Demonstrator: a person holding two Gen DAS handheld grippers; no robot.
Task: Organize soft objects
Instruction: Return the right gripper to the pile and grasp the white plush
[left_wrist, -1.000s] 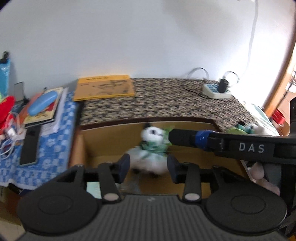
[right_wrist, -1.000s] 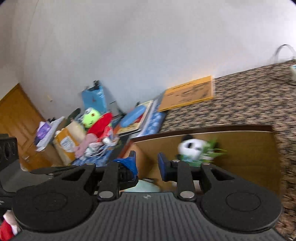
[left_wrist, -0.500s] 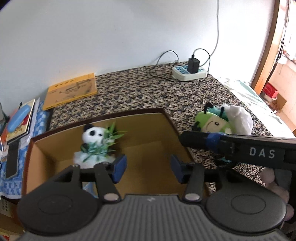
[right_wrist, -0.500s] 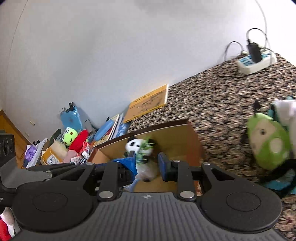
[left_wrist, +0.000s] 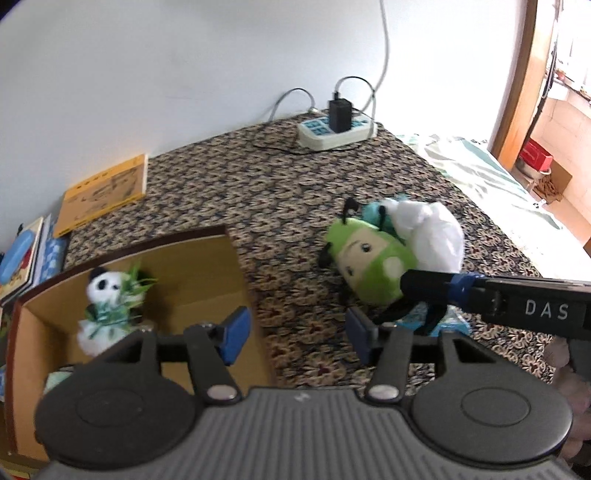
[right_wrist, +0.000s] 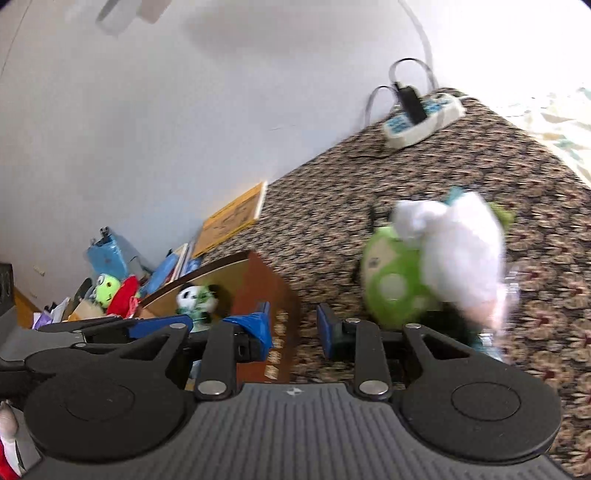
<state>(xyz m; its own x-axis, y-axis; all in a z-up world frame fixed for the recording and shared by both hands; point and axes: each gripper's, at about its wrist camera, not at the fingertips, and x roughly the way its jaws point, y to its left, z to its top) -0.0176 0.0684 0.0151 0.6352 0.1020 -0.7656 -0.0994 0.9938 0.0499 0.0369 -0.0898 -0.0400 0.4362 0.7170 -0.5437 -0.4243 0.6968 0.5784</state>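
Panda plush inside cardboard box; green plush on patterned cloth, beside box.
Left gripper wide, jaws just opening, nothing between; right gripper narrow gap, empty.

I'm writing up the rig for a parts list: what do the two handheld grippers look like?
Both are matte black. The left gripper and right gripper each have a ribbed grey-black body, two round black discs, silver screw heads on the finger arms and blue pads on the fingertips. Seen from the left wrist, the right gripper's side bears white "DAS" lettering and a blue band.
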